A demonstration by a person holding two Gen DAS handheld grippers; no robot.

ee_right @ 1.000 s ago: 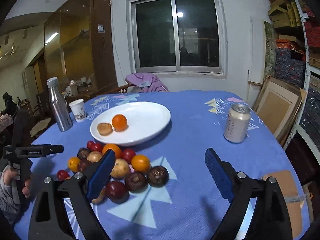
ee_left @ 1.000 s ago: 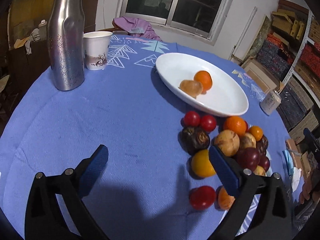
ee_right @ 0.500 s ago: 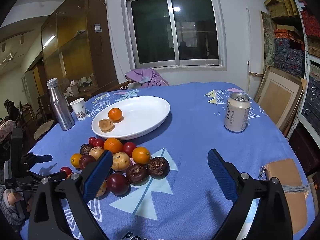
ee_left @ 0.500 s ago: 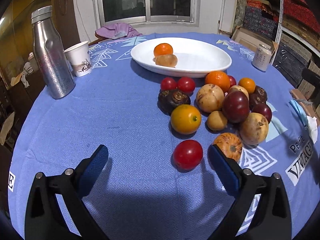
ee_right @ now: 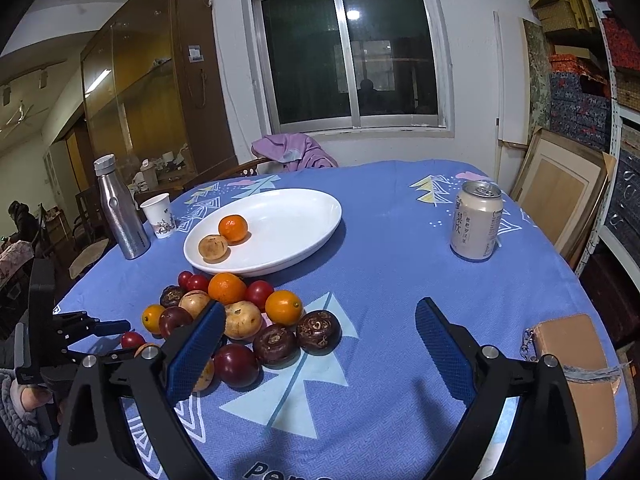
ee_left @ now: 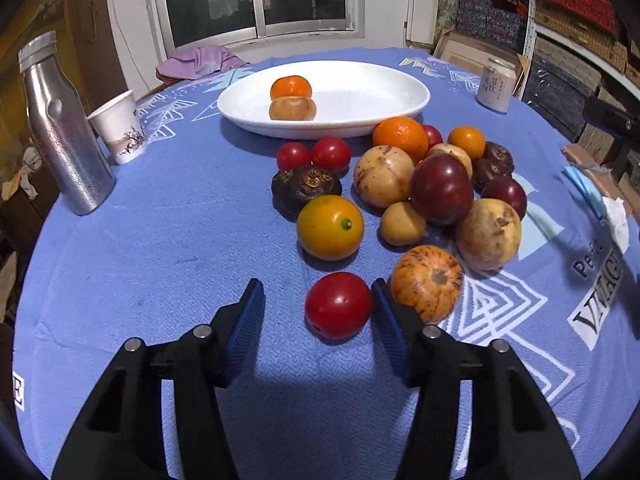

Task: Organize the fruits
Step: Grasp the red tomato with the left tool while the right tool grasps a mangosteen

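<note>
A red tomato [ee_left: 338, 305] lay on the blue tablecloth [ee_left: 160, 240] low in the centre of the left wrist view, between the blue pads of the left gripper [ee_left: 318, 300]. Its jaws were closing around the tomato; the right pad sat at the tomato's side, perhaps touching, while a clear gap remained at the left pad. Just right of that pad sat a streaked orange fruit [ee_left: 427, 282]. Above them the pile of loose fruit [ee_left: 400, 184] spread across the middle of the frame: oranges, plums, pale round fruits and dark brown ones, touching one another. Further up stood the white plate [ee_left: 380, 92] with a tangerine [ee_left: 291, 88] and a brown fruit [ee_left: 292, 108] touching in its left half.

The right gripper [ee_right: 316, 332] hung with its jaws wide apart over bare cloth, nothing between them, the pile just at its left pad.

The cloth carried white tree and triangle prints. A steel bottle [ee_left: 60, 128] and paper cup [ee_left: 118, 128] stood at the left, a drink can [ee_right: 475, 221] at the right, a tan wallet [ee_right: 572, 368] at lower right. Behind were a dark window [ee_right: 348, 52], a wooden cabinet [ee_right: 152, 92] and stacked boxes [ee_right: 580, 76].
</note>
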